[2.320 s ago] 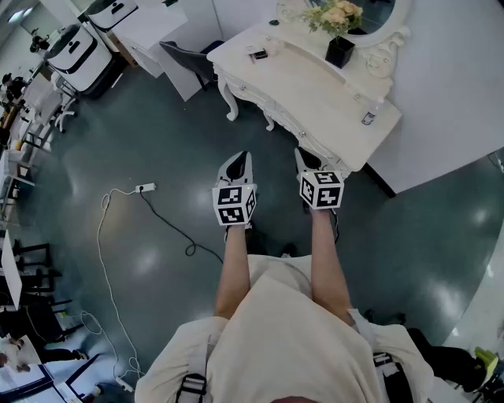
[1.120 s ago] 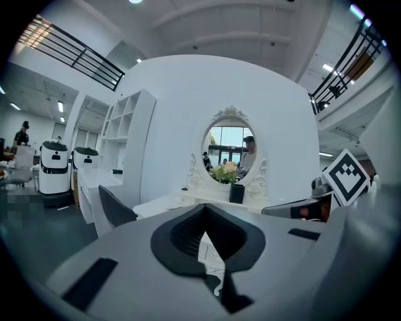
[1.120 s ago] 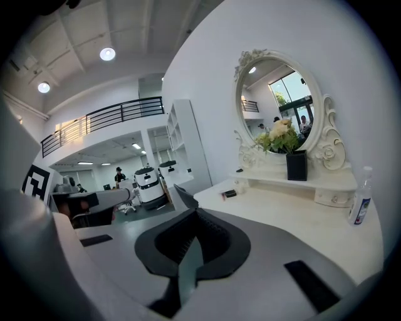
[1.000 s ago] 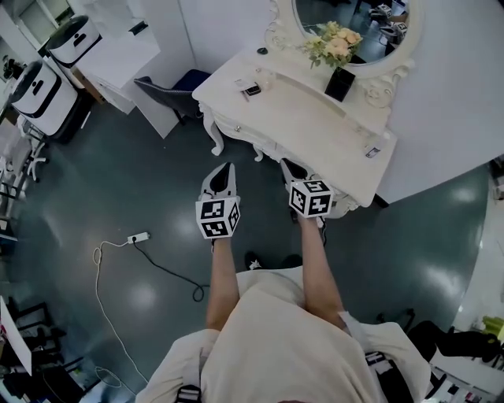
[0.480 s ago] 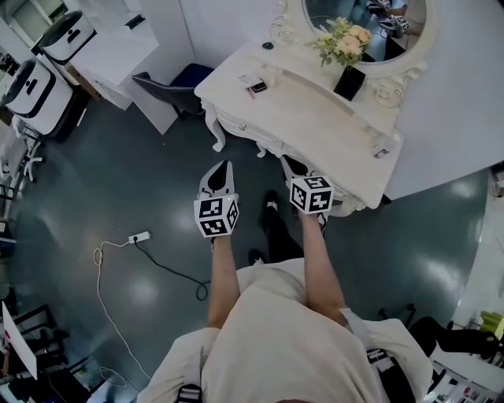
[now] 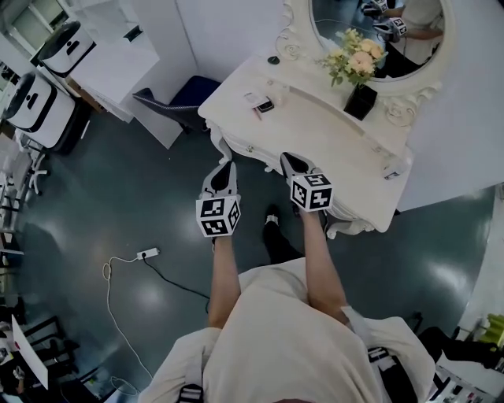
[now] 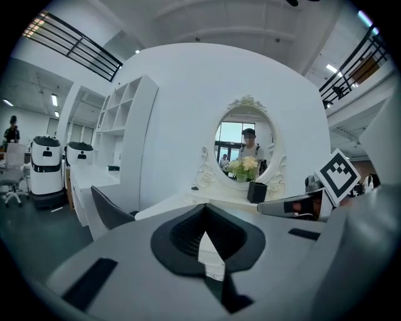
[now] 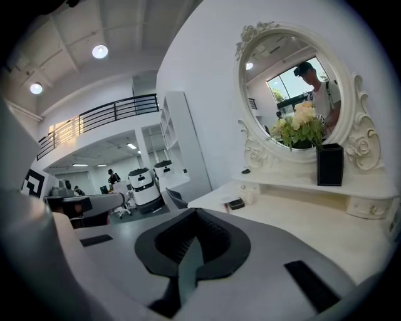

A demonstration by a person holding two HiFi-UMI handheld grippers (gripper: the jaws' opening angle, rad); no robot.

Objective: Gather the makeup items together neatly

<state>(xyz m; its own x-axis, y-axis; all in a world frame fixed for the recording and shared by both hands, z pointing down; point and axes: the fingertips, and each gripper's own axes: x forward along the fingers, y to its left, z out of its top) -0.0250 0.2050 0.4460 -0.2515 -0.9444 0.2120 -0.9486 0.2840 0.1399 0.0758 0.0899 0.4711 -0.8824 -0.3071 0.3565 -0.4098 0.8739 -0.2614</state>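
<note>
White carved dressing surface (image 6: 331,146) dead ahead, oval mirror (image 6: 339,17) behind it. Left tongs (image 6: 224,167) and right tongs (image 6: 287,157) are both pressed together, nothing in either. The small dark makeup compact (image 6: 267,105) and a pale flat item (image 6: 253,99) sit touching at the surface's far-left end: 11 o'clock from the right tongs, 1 o'clock from the left. Right looks nearer, already over the front edge.

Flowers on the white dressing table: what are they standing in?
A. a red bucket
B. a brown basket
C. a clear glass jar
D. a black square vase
D: the cream and pink flowers stand in a black square vase on the white dressing table, just in front of the oval mirror.
</note>
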